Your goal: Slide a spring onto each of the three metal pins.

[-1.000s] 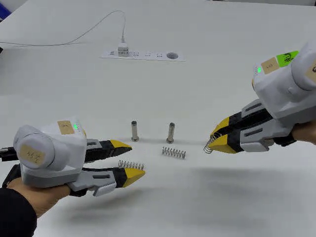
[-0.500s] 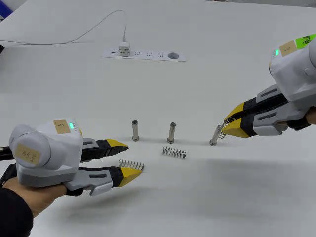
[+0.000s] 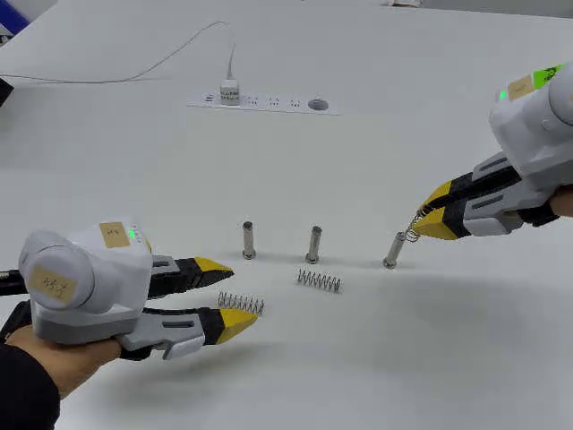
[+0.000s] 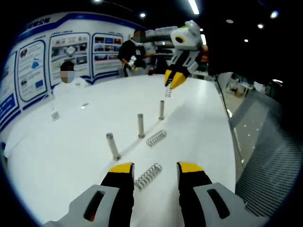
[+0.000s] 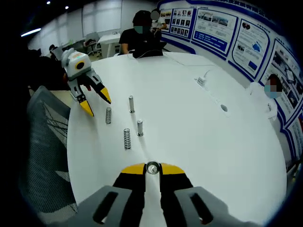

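**Right gripper held a spring at the end pin**

The right gripper (image 3: 423,226) reached in from the right edge of the head view, angled down and to the left. Its yellow-tipped jaws were pinched narrow on a small coiled steel spring (image 3: 413,234). The spring's free end hung just beside the top of the rightmost short silver metal pin (image 3: 393,250); whether the two touched could not be told. In the right gripper view the held coil showed end-on between the jaw tips.

The left gripper (image 3: 242,292) lay roughly level at lower left, gripped by a hand (image 3: 67,360). Its jaws were wide apart, with a second steel spring (image 3: 240,304) lying between them on the white bench (image 3: 358,358). A third loose spring (image 3: 319,280) lay just in front of the middle pin (image 3: 313,244), and the left pin (image 3: 248,240) stood beside that.

A second earlier the right gripper sat lower and nearer centre frame, covering the rightmost pin. It had since risen and drawn to the right, while the left gripper had kept its pose.
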